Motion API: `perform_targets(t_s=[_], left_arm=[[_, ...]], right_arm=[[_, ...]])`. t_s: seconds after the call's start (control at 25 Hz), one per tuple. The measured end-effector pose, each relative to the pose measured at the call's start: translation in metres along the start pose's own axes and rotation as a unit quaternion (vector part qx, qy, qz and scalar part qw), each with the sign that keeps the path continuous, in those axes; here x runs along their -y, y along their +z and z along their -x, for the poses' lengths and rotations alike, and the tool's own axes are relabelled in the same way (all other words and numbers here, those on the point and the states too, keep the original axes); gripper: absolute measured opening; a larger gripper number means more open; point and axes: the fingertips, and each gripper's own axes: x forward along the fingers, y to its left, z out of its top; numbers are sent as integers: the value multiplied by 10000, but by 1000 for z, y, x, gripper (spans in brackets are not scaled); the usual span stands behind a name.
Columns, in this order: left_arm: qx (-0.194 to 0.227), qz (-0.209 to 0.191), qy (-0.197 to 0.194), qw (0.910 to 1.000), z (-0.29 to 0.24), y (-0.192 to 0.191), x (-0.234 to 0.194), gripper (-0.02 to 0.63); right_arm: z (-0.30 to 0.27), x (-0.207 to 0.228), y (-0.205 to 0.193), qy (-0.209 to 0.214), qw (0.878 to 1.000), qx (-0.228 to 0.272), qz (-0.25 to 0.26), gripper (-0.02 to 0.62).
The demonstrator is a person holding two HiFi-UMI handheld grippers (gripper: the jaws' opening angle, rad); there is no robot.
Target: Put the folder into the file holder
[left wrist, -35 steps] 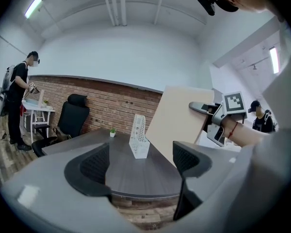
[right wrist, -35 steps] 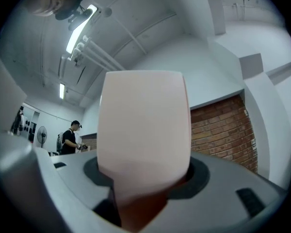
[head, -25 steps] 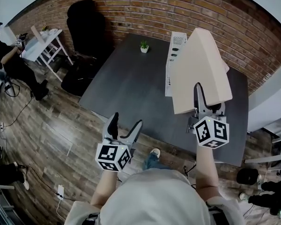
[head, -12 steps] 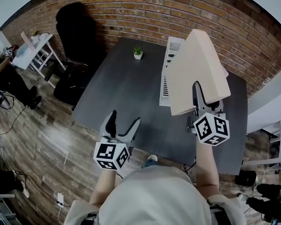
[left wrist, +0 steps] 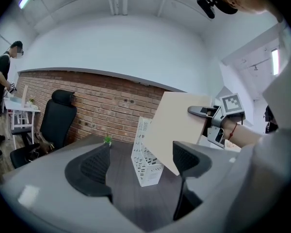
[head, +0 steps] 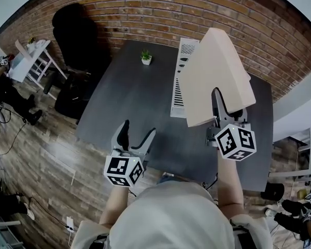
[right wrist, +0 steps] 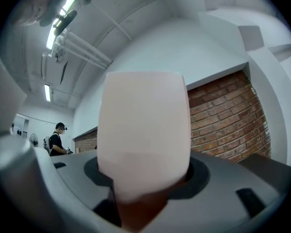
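At seven o'clock the left gripper [head: 138, 133] hovers over the dark table's [head: 129, 100] near edge, jaws apart and empty. Toward twelve o'clock the white file holder [head: 179, 82] stands upright. At four o'clock the right gripper [head: 227, 110] clamps the beige folder [head: 212, 71], raised, apparently just right of the holder.

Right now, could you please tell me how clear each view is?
Head view: evenly lit, fisheye bows the brick wall and table edge, corners black. Left gripper view: file holder sharp, the near left tongs soft. Right gripper view: the folder fills the centre, pale and blurred; ceiling lights glare.
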Motion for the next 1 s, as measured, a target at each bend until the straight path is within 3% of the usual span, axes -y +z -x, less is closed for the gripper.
perform_targets(t_s=[0.28, 0.64, 1.0], left_arm=[[1, -30, -21, 10000, -8, 2, 2, 397], [-50, 10, 60, 10000, -12, -3, -8, 397], [-67, 27, 118, 9999, -16, -2, -13, 397]], right_arm=[[-19, 0, 3, -164, 9989, -159, 410, 268], [-52, 13, 10, -397, 9978, -183, 489, 268], [-86, -3, 5, -417, 9978, -118, 502, 268]])
